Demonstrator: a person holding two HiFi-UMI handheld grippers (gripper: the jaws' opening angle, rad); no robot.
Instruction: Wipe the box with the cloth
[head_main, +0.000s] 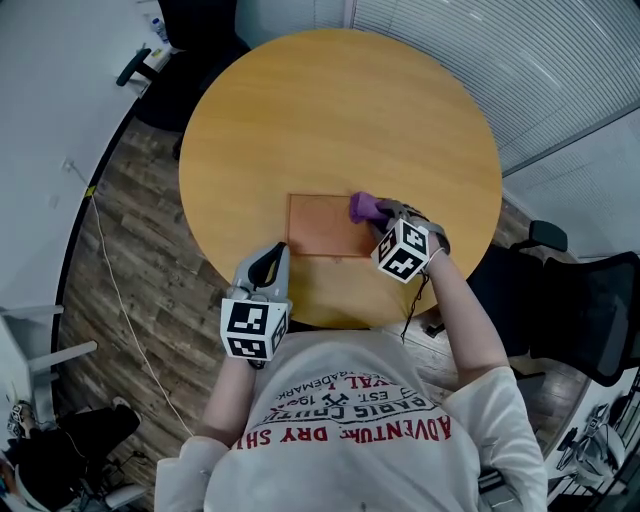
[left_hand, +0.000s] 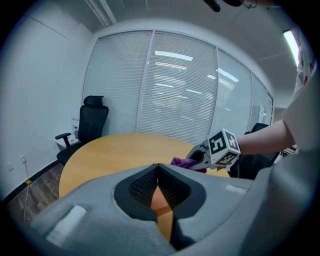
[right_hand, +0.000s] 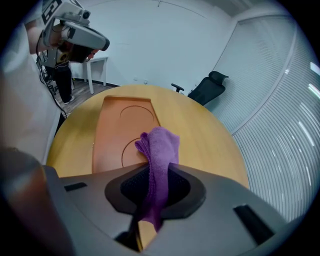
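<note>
Right gripper pinches purple cloth at orange box corner.

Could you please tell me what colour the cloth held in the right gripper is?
Purple; the cloth shows best in the right gripper view.

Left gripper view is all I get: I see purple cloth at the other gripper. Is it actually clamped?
Observer: Yes. In the right gripper view the right gripper has its jaws shut on the cloth, which bunches out past the tips.
Operator: Where is it over the box?
Observer: The head view puts the cloth at the right edge of the box, near its far corner.
Operator: And where is my left gripper on the table?
Observer: The left gripper sits by the box's near left corner; I cannot tell whether it touches the box.
</note>
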